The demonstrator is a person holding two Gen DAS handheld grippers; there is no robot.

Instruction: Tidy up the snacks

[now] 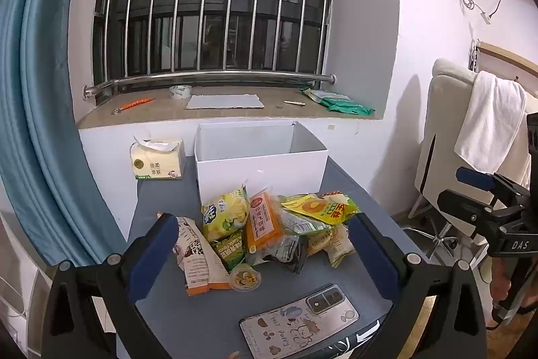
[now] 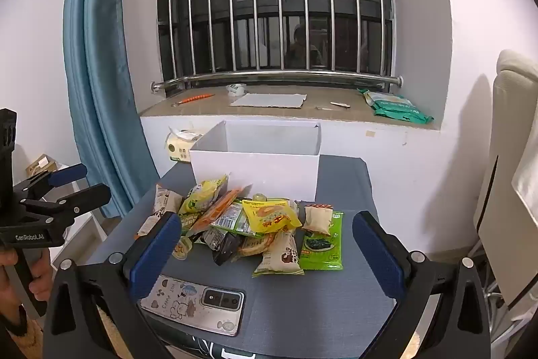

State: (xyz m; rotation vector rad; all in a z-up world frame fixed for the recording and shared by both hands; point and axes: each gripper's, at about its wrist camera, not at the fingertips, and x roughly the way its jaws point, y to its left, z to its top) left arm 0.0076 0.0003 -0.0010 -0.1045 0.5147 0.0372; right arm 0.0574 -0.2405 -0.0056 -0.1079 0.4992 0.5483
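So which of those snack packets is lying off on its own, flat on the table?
The flat bright-green seaweed packet at the pile's right edge. It lies flat on the grey table; the other packets are heaped over one another to its left.

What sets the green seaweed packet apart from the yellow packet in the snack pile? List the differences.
The green seaweed packet lies flat on the table at the pile's right edge; the yellow packet rests on top of other snacks, tilted.
The green seaweed packet pictures dark seaweed; the yellow packet pictures a round golden pastry.
The green seaweed packet is a neat rectangle; the yellow packet looks crumpled.
Both are sealed and sit outside the white box.
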